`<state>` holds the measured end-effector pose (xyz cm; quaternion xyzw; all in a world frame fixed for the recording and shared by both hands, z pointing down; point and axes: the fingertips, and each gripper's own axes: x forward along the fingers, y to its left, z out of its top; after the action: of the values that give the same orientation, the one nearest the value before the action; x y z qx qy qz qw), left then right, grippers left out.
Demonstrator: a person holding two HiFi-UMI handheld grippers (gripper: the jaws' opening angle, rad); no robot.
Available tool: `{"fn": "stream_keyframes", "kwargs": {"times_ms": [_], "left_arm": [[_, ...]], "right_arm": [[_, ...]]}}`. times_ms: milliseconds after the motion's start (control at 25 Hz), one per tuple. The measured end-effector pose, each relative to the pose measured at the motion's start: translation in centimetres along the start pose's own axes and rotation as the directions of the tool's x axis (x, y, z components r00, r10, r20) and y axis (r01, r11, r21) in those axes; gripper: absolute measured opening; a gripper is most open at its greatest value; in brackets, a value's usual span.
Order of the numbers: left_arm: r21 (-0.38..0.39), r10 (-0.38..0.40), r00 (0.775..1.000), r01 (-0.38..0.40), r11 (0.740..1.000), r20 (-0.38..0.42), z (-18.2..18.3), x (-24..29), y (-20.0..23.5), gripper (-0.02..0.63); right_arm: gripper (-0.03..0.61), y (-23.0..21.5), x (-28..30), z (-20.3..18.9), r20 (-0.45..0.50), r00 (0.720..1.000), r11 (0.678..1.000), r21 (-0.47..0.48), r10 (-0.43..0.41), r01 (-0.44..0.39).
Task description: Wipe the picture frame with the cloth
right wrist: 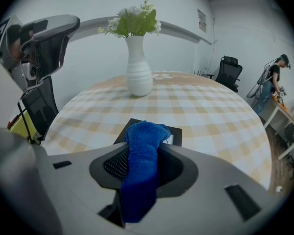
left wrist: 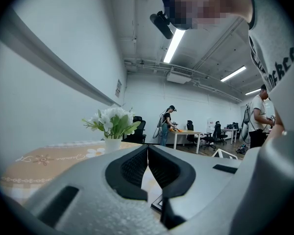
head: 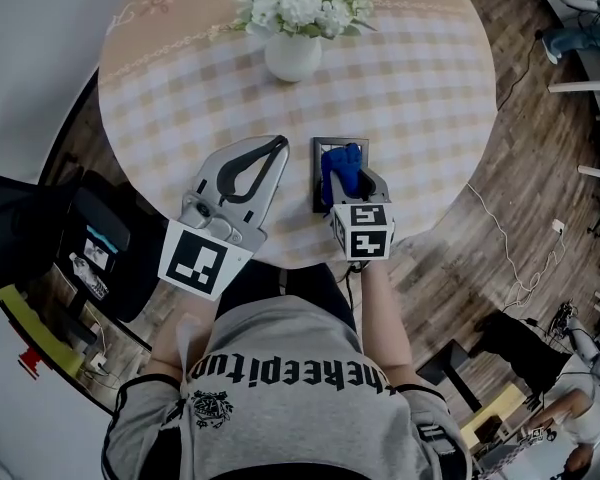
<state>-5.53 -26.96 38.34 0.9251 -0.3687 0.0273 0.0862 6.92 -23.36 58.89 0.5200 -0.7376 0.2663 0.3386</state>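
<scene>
Pinching the blue cloth (right wrist: 142, 165) in its jaws, the right gripper (right wrist: 143, 131) stood over the picture frame (head: 319, 173) lying flat near the table (head: 430, 98) edge, while the left gripper (head: 277, 144), jaws pressed together and empty, left the frame unbraced and liable to slide.

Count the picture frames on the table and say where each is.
1: the picture frame lies flat at the table edge nearest the person, partly under the right gripper and its blue cloth.
</scene>
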Motion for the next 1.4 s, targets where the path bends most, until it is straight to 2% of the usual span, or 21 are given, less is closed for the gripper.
{"fn": "stream_keyframes", "kwargs": {"times_ms": [440,1400], "left_arm": [[0.002,0.014,1.000,-0.014,1.000,0.007,0.1,-1.2,1.1,0.017],[0.001,0.003,1.000,-0.003,1.000,0.012,0.0,-2.3,-0.2,0.017]], "right_arm": [[0.138,3.2,0.4,0.8,0.010,0.998,0.998,0.020,0.063,-0.063],[0.138,4.2,-1.2,-1.5,-0.020,0.998,0.998,-0.018,0.059,-0.059]]}}
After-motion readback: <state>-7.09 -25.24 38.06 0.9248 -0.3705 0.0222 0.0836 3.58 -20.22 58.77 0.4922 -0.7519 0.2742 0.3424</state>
